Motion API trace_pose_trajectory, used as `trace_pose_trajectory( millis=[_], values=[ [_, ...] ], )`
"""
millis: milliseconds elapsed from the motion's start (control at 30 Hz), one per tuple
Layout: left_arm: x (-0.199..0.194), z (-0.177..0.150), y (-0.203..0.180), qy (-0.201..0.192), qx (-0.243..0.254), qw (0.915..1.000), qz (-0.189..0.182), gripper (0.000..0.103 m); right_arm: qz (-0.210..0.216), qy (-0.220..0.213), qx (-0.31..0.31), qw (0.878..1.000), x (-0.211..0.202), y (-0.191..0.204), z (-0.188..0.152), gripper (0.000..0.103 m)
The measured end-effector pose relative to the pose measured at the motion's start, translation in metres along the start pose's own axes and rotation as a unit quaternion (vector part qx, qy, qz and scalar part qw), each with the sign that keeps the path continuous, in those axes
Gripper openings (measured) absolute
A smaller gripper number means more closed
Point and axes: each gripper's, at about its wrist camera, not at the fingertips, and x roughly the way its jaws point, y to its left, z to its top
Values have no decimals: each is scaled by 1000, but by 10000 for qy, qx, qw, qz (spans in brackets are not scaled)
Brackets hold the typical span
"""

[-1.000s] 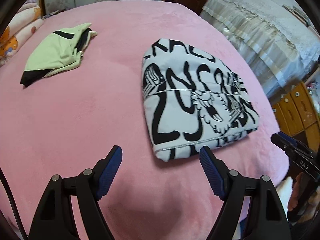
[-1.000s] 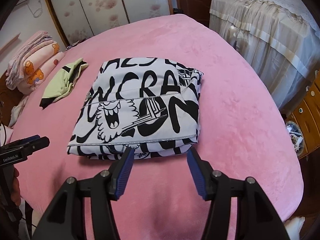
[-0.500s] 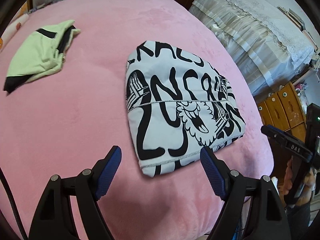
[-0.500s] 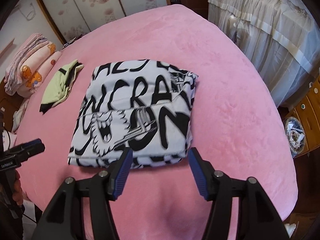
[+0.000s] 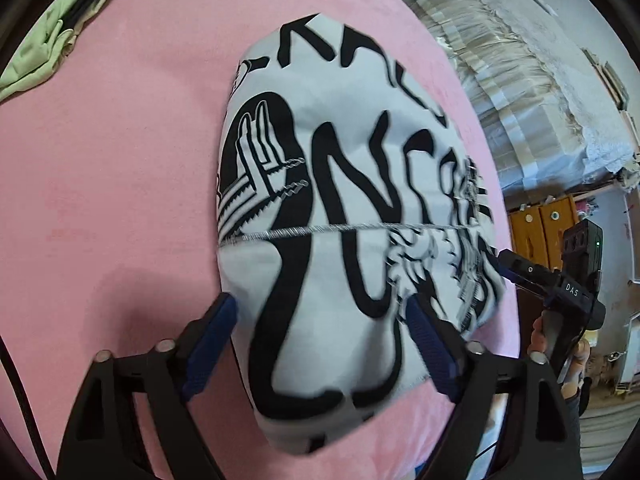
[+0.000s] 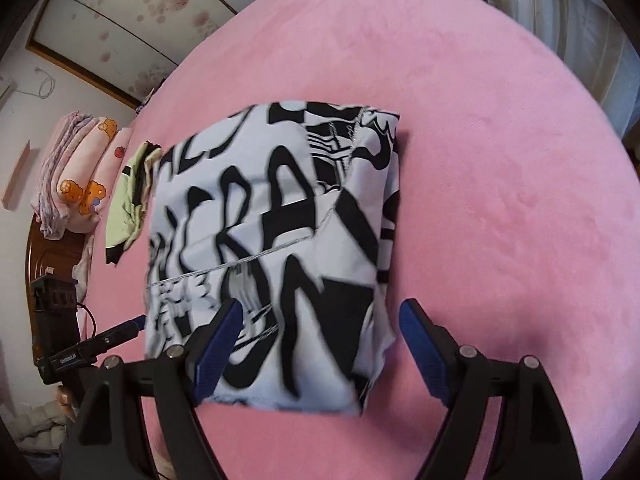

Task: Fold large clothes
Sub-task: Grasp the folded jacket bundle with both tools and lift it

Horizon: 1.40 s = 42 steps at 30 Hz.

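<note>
Reaching in from the near edge of a pink bedspread (image 6: 500, 160), two hand-held grippers approach a black-and-white printed garment (image 5: 340, 208) that lies already folded into a thick, roughly square bundle. From the left gripper (image 5: 320, 344), the bundle's near corner sits between the two blue pads, both spread wide, with nothing pinched. From the right gripper (image 6: 320, 344), the opposite near corner of the same bundle fills the gap between its spread pads; this gripper too is released and grasps nothing. Whether any pad touches the cloth cannot be told, as the fabric is blurred. Each gripper appears at the edge of the other's view, at the far end of the bundle's near edge.

A folded green-and-black garment (image 5: 52, 36) lies ahead and to the left of the left gripper, well apart from the bundle. Stacked pink blankets (image 6: 76, 176) sit far left of the right gripper.

The folding looks nearly complete. The step in hand seems to be taking hold of the near edge, either for a last fold or to move the bundle. Next, both grippers would need to clench together on all layers so the fold does not slip apart.
</note>
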Motion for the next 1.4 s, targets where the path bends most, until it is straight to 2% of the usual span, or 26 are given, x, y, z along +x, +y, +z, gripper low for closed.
trace_pose_trajectory(
  millis=[167,400,633,733,833,1100,1167,1267,1400],
  values=[
    [20,7,6,38,20,10000,18,93,244,248,4,9994,30,-17,9,81],
    [51,16,20,211,-196,9982,-529,99,1303,395,48,9907,65,-27,18,82],
    [67,19,15,191,-21,9983,-554,103,1551,459,74,9868,87,-27,31,86],
    [69,17,10,208,30,9985,-509,103,1482,482,23,9878,90,-25,29,86],
    [70,18,2,215,46,9988,-436,103,1234,469,-188,9911,87,-17,28,84],
    [78,18,-24,144,90,9998,-128,102,734,317,-417,9959,83,6,23,66],
    [78,16,-32,60,141,9999,-20,98,633,270,-457,9966,81,12,22,61],
    [73,9,-43,-104,334,9992,187,86,430,180,-550,9974,77,26,20,54],
    [58,1,-66,-433,630,9961,434,61,42,-16,-742,9972,64,53,14,41]
  ],
)
